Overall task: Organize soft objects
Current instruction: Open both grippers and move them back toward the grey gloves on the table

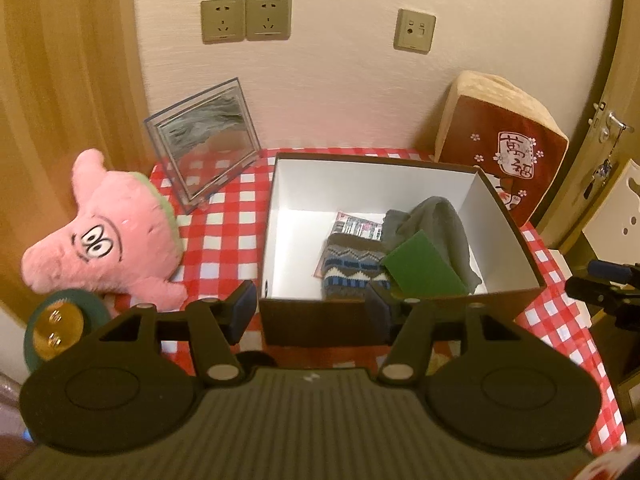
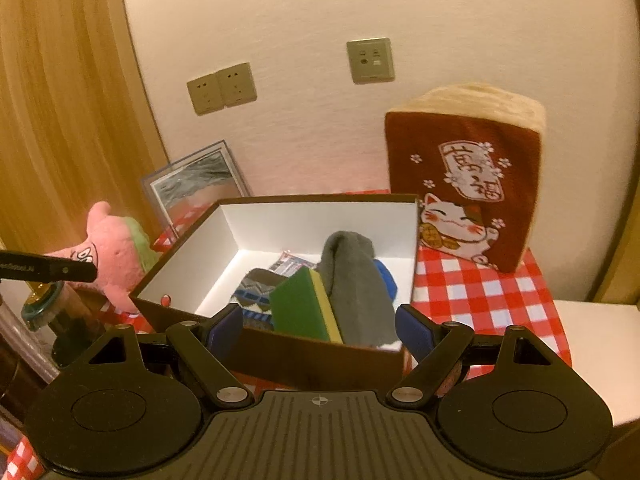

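Both grippers, left (image 1: 312, 308) and right (image 2: 320, 330), are hanging released before the box (image 1: 510, 216); the plush (image 1: 108, 228) left of it is looking light and squashy, best pinched at a limb.

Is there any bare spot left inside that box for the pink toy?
Yes: the left half of the box floor is bare, bordered by its left wall and the patterned knit. The right half is crowded with the knit, green sponge and grey cloth.
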